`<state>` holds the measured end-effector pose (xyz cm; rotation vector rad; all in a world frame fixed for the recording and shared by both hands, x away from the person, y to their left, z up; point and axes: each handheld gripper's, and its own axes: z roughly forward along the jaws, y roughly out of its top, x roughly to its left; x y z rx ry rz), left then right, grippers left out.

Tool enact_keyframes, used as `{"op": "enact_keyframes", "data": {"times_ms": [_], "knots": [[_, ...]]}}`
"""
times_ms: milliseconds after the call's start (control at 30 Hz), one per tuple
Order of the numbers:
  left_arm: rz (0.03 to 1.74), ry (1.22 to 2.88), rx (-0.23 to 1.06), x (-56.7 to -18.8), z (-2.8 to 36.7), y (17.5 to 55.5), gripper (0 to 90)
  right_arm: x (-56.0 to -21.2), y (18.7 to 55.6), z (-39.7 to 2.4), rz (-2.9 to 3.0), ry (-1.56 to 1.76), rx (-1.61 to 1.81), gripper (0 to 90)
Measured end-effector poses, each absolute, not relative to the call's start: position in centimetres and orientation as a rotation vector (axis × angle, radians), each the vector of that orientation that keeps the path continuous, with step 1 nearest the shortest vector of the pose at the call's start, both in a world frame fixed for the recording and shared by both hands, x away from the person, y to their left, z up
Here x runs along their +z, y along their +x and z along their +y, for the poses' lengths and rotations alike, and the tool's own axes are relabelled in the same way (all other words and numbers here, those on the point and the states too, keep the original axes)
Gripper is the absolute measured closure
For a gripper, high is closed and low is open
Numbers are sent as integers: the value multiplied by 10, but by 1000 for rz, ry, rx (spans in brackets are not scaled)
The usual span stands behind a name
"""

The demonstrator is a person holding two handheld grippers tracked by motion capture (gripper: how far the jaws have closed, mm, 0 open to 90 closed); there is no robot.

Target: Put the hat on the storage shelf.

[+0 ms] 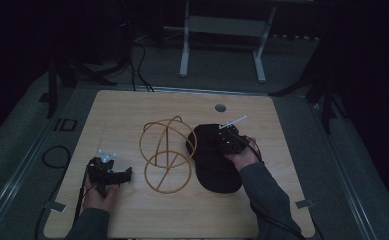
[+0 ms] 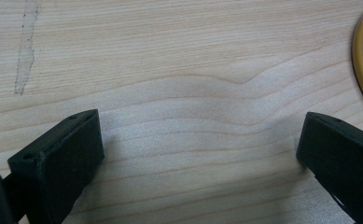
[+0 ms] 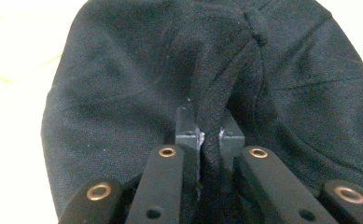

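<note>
Pinching point: right gripper (image 3: 210, 135) has its jaws clamped tight on a raised fold of the black cap (image 3: 137, 88), the cloth bunched into a ridge between the pads; a fold is likely the only purchase soft fabric gives a narrow two-jaw tool.
Cap's place: black cap lies on the right half of the wooden table (image 1: 282, 150), just beside the wire frame, with its brim end toward the person and its crown toward the far edge.
Crown detail: the top button (image 3: 255, 21) shows just beyond the gripped ridge, so the grip sits on the crown near its peak, a spot from which the cap would probably hang evenly if lifted.
Right hand: it comes in low from the cap's right side, holding the gripper nearly level with the cloth.
Wire frame: yellow wire frame (image 1: 166, 155) of crossed hoops stands at the middle of the table, touching or almost touching the cap's left edge; by its rounded shape it could serve as a form to drape the cap over, though that is a guess.
Left gripper: left gripper (image 2: 202, 154) has its jaws spread wide over bare wood, gripping nothing, with one hoop of the frame at the view's right edge; it appears parked near the frame, perhaps ready to steady it.
</note>
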<state>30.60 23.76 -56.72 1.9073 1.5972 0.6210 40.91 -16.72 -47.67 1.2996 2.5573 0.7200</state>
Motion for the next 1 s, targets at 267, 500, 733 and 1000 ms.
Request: {"op": "enact_keyframes", "data": {"times_ms": [267, 500, 733, 1000], "knots": [[1597, 1907, 621, -567, 238, 306, 2, -475, 410, -168, 2638, 1225, 709, 855], [1598, 1907, 621, -567, 238, 306, 2, -472, 411, -170, 2665, 1192, 700, 855], [1597, 1908, 621, -567, 238, 306, 2, -461, 411, -168, 2710, 1077, 619, 856], [1597, 1908, 621, -567, 238, 306, 2, -451, 410, -167, 2736, 1001, 562, 858]]}}
